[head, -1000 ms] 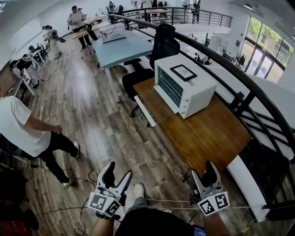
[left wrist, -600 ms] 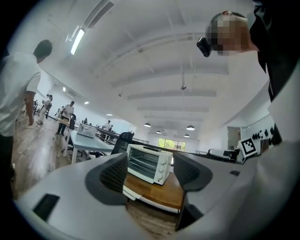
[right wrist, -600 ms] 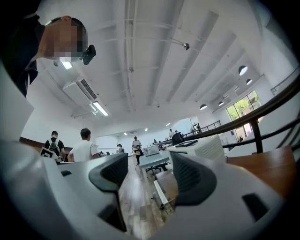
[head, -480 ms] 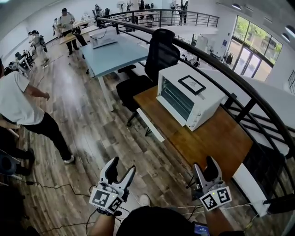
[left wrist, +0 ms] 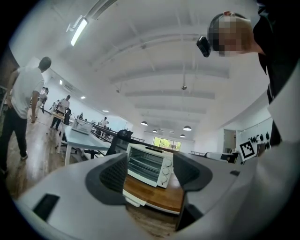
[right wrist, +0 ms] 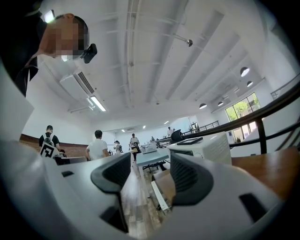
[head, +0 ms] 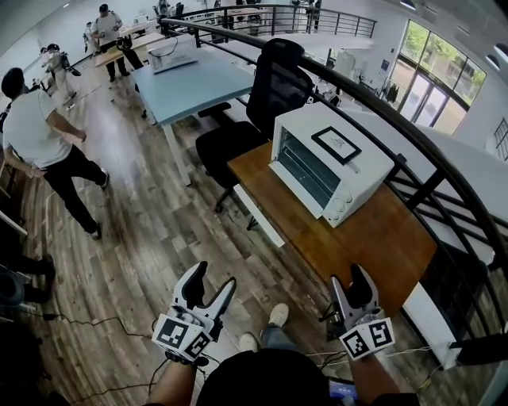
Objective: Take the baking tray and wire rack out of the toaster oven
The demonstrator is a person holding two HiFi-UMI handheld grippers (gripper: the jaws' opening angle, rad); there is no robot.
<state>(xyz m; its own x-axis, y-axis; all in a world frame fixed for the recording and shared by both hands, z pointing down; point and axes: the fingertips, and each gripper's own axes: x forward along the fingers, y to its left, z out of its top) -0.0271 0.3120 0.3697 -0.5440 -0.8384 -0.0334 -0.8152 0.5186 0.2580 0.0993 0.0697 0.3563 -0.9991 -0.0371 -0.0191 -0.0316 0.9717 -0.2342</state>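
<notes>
Toaster oven (head: 329,162): white, boxy, upright, glass door shut. Stands at wooden surface's (head: 373,238) 11 o'clock end.

I work in an open-plan office-lab: wood-plank floor (head: 143,206), blue-topped desk (head: 202,79), black office chair (head: 278,83), mezzanine railing (head: 317,22), ceiling strip light (left wrist: 77,30).

Head view: steeply down from above, the toaster oven (head: 329,162) well off at centre right. Both gripper views sit low, looking level along their own jaws — all three share the oven, mid-frame in the left one, right of centre in the other.
</notes>
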